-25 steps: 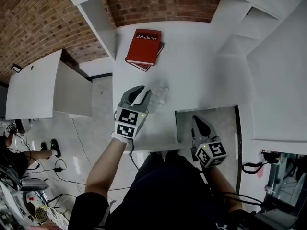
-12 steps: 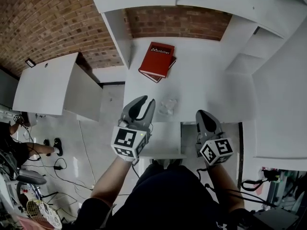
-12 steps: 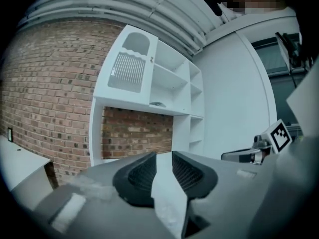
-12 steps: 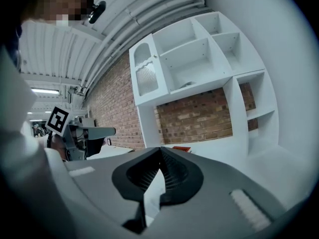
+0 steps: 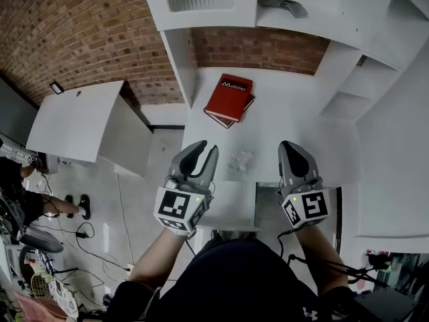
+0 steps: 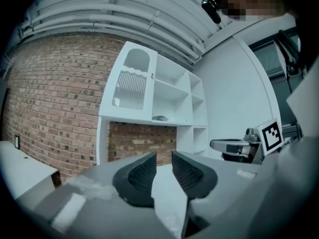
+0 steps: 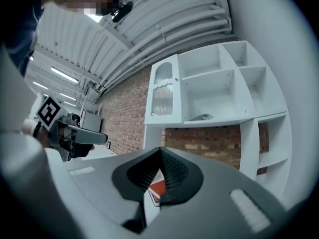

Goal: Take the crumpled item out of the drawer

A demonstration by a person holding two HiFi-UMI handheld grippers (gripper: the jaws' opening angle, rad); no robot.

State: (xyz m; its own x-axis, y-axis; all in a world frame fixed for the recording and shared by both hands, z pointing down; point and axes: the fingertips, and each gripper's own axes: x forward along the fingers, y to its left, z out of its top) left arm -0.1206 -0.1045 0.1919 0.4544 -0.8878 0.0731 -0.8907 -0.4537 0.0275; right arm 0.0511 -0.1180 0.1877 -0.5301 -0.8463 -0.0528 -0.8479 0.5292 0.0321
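Note:
The crumpled clear item [image 5: 240, 161] lies on the white desk top [image 5: 281, 113], just behind the open drawer [image 5: 268, 203]. My left gripper [image 5: 206, 150] hovers to its left, open, with nothing between its fingers [image 6: 141, 173]. My right gripper [image 5: 291, 147] hangs to its right above the drawer, shut and empty. In the left gripper view the left gripper [image 6: 163, 157] points level at the shelf unit, with the right gripper [image 6: 239, 146] off to the side. In the right gripper view the shut right gripper [image 7: 160, 152] partly covers the red book [image 7: 157, 190].
A red book [image 5: 228, 99] lies on another book at the back of the desk. A white shelf unit [image 5: 221, 5] stands above, with a grey cloth [image 5: 283, 4] on one shelf. A white side table [image 5: 80, 119] is at the left, with floor and cables below it.
Both grippers have drawn back toward me and risen; the right one came up out of the drawer. The crumpled item stays on the desk. The head view has tilted upward.

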